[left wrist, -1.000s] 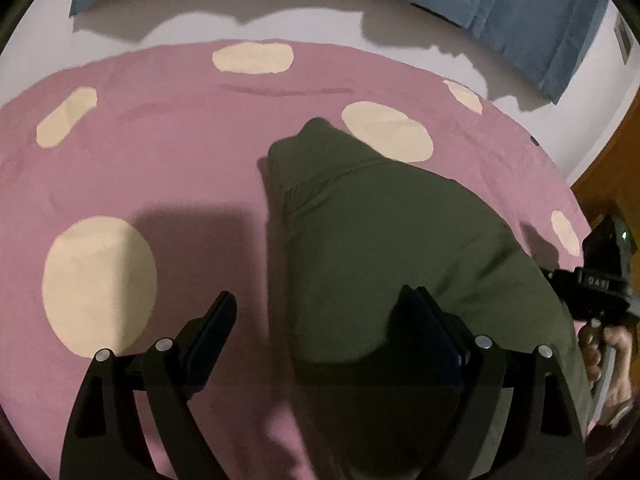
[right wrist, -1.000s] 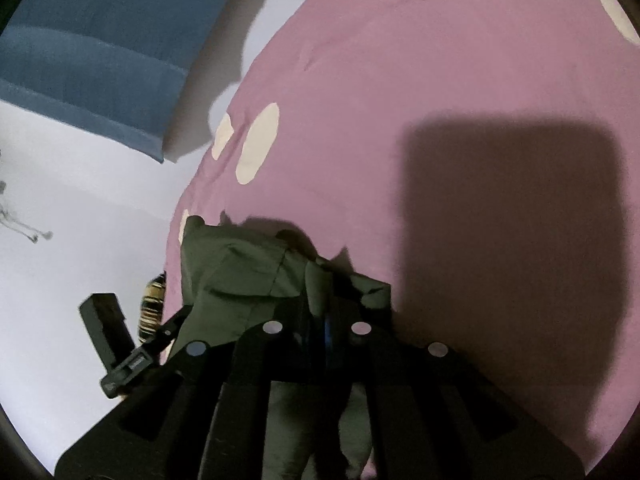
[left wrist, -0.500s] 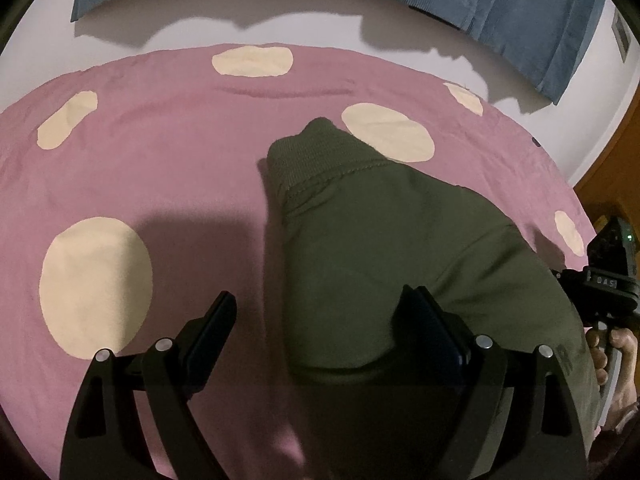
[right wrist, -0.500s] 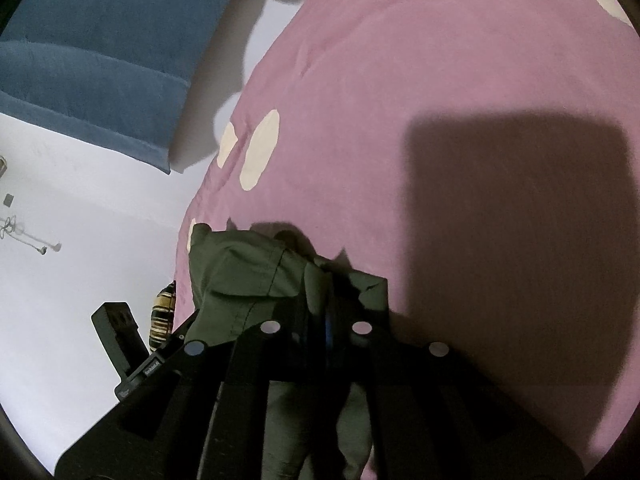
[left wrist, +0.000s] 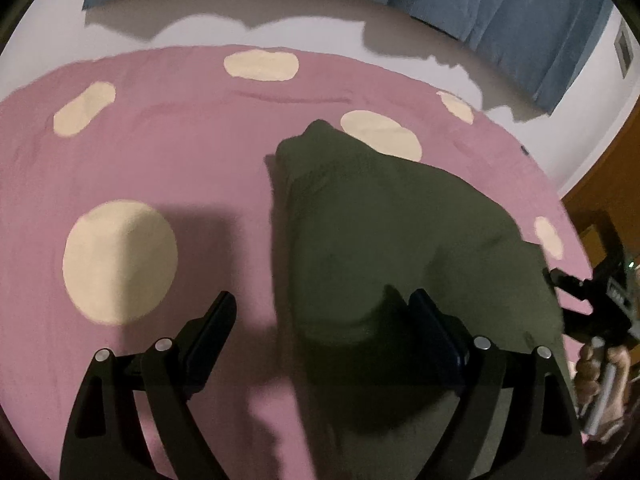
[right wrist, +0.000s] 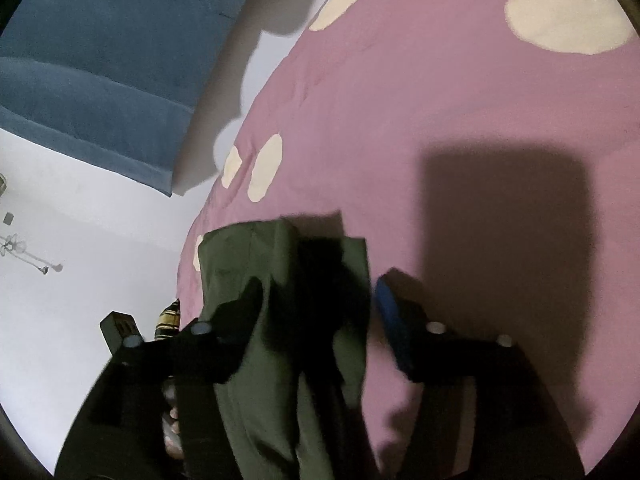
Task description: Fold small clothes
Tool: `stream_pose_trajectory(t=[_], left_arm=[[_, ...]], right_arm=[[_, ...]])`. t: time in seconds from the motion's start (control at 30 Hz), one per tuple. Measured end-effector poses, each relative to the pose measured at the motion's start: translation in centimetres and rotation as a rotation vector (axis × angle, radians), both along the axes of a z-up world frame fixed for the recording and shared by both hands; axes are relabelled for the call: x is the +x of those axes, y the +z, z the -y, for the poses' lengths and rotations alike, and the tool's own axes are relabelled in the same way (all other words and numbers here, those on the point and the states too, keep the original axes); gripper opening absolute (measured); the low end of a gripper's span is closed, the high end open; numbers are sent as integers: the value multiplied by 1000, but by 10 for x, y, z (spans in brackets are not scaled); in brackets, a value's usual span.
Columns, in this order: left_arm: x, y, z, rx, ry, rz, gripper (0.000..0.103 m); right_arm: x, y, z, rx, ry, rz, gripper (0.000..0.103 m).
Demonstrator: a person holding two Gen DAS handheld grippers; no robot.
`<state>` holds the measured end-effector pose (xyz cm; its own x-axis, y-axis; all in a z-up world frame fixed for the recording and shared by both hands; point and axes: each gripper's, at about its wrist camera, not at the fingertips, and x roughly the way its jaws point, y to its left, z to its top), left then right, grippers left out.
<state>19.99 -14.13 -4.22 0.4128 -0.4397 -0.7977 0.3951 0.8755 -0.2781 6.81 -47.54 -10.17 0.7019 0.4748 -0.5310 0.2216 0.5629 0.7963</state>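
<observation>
Olive-green folded cloth garment (left wrist: 400, 240) lies on the pink bedspread with cream dots (left wrist: 160, 168); the left gripper (left wrist: 320, 312) spreads wide, its right finger over the cloth. From the right wrist, the right gripper (right wrist: 316, 300) gapes, garment (right wrist: 280, 320) between its fingers, ungripped.

Dark olive garment (left wrist: 384, 240) (ribbed cuff at its far end), folded, lying flat on pink spotted bedspread (left wrist: 168, 168).
</observation>
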Motion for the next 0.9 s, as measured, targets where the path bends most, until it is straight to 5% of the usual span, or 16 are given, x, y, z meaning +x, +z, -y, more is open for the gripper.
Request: stream_pose_trajectory(t=[0.43, 0.9], left_arm=[[-84, -3, -50, -225, -101, -98, 88], [-103, -36, -53, -436, -138, -345, 90]], right_arm=[[-67, -1, -12, 38, 76, 11, 71], [-70, -4, -59, -26, 246, -7, 73]])
